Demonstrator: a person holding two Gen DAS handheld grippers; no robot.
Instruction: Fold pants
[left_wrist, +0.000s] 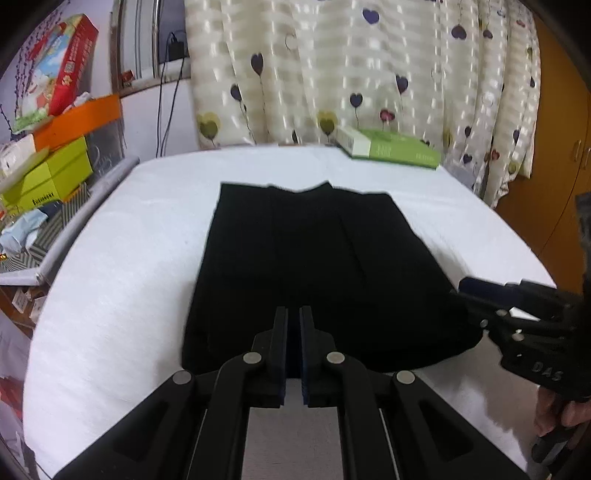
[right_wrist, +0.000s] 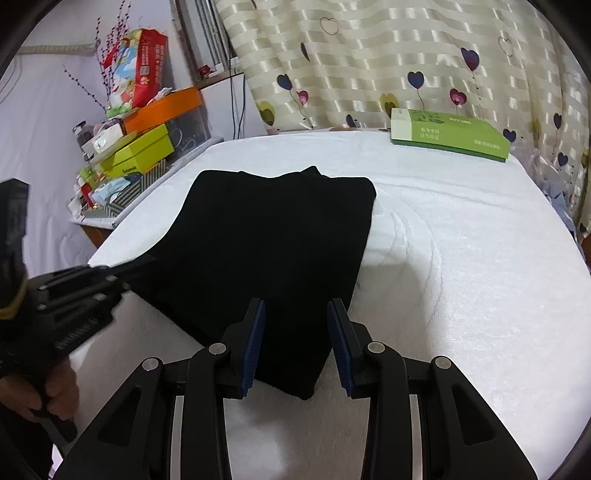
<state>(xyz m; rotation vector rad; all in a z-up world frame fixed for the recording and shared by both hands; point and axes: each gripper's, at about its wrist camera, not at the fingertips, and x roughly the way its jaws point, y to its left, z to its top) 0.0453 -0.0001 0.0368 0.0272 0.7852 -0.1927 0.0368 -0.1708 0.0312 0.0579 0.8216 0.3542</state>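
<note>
Black pants (left_wrist: 314, 266) lie folded into a flat rectangle on a white towel-covered table (left_wrist: 122, 295). My left gripper (left_wrist: 294, 314) sits at their near edge, jaws closed to a thin slit with dark cloth in it. From the right wrist view, the left gripper (right_wrist: 149, 258) meets the near-left corner of the pants (right_wrist: 266, 240), with a hand on its handle. My right gripper (right_wrist: 295, 306) is open, its blue pads straddling the near right corner, which lies flat. The right gripper (left_wrist: 460, 286) also shows beside the pants' right edge.
A green and white box (right_wrist: 448, 136) lies at the table's far right, in front of a heart-patterned curtain (left_wrist: 332, 74). Stacked boxes and clutter (right_wrist: 136, 147) crowd a side shelf on the left. A wooden cabinet (left_wrist: 554, 166) stands at the far right. White towel surrounds the pants.
</note>
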